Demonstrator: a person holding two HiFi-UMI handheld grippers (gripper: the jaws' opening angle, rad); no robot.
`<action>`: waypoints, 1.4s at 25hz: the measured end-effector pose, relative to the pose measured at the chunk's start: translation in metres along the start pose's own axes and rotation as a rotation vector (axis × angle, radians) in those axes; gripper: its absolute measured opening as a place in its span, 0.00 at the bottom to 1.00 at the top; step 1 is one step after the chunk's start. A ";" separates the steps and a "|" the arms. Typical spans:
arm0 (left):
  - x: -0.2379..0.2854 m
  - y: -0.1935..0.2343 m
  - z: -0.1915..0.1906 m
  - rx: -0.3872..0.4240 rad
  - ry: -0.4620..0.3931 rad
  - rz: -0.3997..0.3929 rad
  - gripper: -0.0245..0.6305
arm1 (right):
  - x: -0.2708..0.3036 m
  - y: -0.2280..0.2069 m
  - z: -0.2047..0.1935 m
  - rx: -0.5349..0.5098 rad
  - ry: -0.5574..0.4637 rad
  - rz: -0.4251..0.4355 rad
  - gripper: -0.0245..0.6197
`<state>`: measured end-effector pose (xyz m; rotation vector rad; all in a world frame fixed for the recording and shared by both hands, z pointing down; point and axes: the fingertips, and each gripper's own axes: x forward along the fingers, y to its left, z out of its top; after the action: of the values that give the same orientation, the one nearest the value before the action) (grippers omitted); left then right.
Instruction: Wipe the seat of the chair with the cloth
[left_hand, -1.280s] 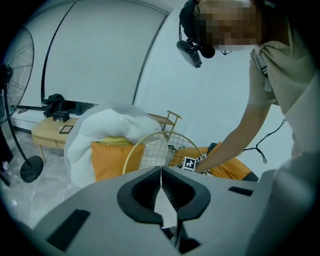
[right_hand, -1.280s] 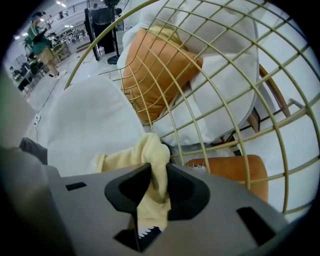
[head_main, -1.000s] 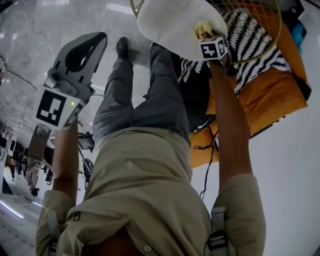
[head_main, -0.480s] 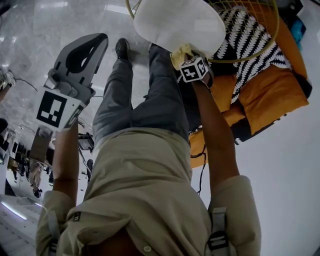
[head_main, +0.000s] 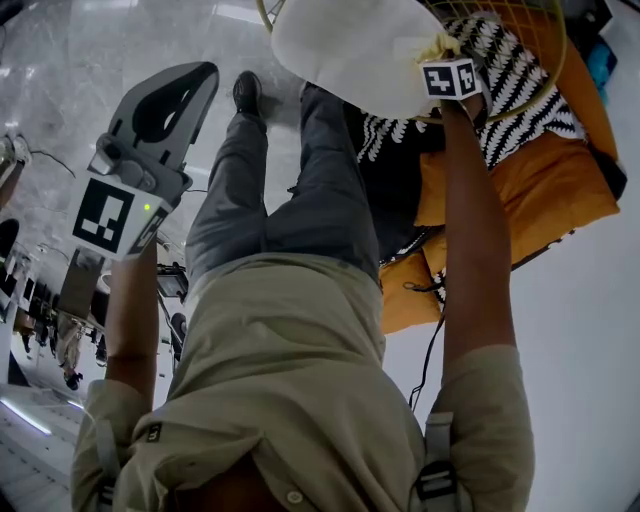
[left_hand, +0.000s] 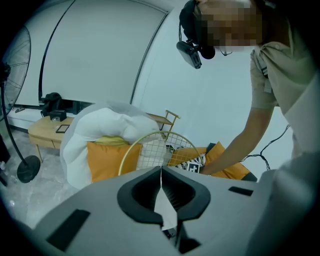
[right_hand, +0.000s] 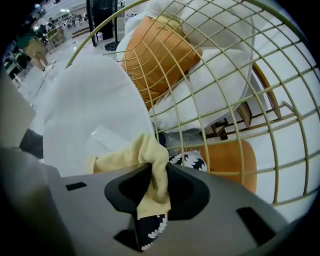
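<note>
While your right claw grips the cloth on the chair seat, apparently mid-wipe, sweep next across the seat; your left claw is closed and empty.

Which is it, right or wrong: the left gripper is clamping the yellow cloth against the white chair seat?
Wrong about the gripper. The right gripper is clamping the yellow cloth against the white chair seat, as the right gripper view shows. The left gripper is shut on nothing.
</note>
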<state>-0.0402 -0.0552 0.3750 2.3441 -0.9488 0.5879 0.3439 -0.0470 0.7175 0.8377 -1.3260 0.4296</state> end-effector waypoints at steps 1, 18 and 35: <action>-0.001 0.000 -0.001 0.000 0.000 0.000 0.07 | 0.002 -0.003 0.003 -0.007 -0.002 -0.002 0.20; 0.003 -0.005 0.003 0.006 -0.010 -0.020 0.07 | -0.072 0.236 -0.049 -0.072 -0.025 0.424 0.18; -0.005 -0.002 -0.007 0.005 -0.005 -0.003 0.07 | 0.012 0.026 0.036 0.190 -0.062 0.170 0.19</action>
<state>-0.0433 -0.0468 0.3764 2.3524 -0.9467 0.5844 0.3038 -0.0589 0.7370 0.9040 -1.4349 0.6764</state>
